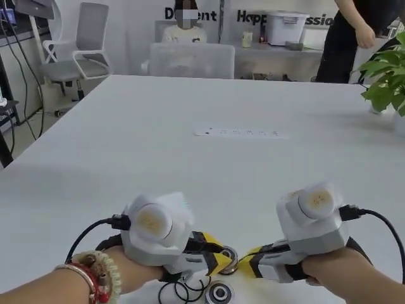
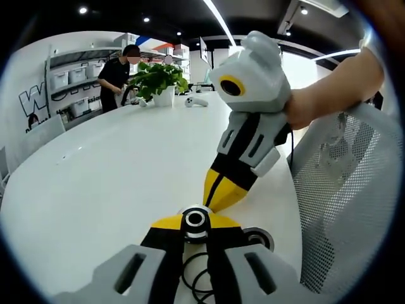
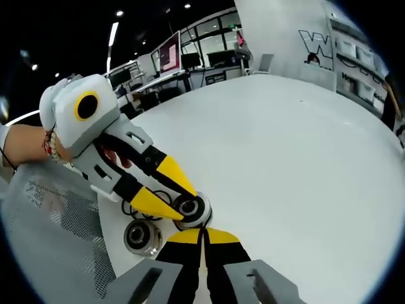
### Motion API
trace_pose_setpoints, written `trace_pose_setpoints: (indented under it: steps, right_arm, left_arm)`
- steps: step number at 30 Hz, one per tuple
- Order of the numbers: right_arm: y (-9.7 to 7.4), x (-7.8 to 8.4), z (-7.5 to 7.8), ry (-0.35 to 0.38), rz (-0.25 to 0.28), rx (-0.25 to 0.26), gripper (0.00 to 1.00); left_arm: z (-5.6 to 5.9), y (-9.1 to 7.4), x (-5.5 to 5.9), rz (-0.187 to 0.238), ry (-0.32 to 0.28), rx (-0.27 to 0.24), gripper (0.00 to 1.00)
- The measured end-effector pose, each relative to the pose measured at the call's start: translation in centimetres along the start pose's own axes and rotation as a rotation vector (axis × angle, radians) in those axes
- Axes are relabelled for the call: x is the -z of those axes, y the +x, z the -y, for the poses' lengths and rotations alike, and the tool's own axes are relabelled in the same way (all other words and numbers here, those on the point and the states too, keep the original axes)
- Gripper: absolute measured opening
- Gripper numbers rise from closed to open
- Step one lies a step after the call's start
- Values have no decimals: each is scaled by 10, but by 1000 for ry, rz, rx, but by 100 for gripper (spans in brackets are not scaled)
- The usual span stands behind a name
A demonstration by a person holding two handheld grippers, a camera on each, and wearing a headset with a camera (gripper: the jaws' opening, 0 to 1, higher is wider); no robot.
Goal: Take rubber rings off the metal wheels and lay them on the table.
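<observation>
Rubber rings (image 1: 180,291), a few thin black loops, lie loose and overlapping at the near edge of the white table (image 1: 209,171). They are just left of a second metal wheel (image 1: 219,292), which rests flat beside them. No tray takes them; they sit straight on the table top.

Just beyond, the left gripper (image 1: 218,256) has its yellow fingers clamped on either side of a metal wheel (image 2: 195,220), likely to steady it while the other side works. The right gripper (image 3: 202,235) reaches in from the right, fingers pressed almost together and tips at that wheel's rim. It is probably nipping a ring to peel it off, though I cannot tell whether any rubber is caught between them.

A lidded white box (image 1: 286,26) far back in the room is shut, its contents hidden.
</observation>
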State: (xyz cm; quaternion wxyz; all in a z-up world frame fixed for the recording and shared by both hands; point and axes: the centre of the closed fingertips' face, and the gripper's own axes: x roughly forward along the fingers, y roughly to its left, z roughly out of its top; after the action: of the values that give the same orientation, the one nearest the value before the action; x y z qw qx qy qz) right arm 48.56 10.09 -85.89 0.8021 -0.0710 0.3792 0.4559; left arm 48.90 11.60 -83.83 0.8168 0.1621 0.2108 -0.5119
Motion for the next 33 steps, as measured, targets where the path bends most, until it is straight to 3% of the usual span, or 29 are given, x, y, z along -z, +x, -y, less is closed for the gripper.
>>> trace_pose_setpoints:
  steps: [4, 16, 18, 19, 33]
  right_arm:
    - [-2, 0, 0, 63, 9, -7, 0]
    - [-7, -4, -1, 150, 36, -40, 0]
    - [-10, -16, -4, 219, 93, -74, 0]
    - [-11, -10, 0, 221, 63, -59, 0]
    - [-8, -17, -12, 213, 80, -80, 0]
  left_arm:
    - [0, 0, 0, -1, -4, 0, 7]
    - [0, 0, 0, -2, 0, 6, 7]
    - [1, 0, 0, -1, 1, 7, 7]
    - [1, 0, 0, -1, 1, 7, 7]
    - [2, -2, 0, -12, 10, 15, 7]
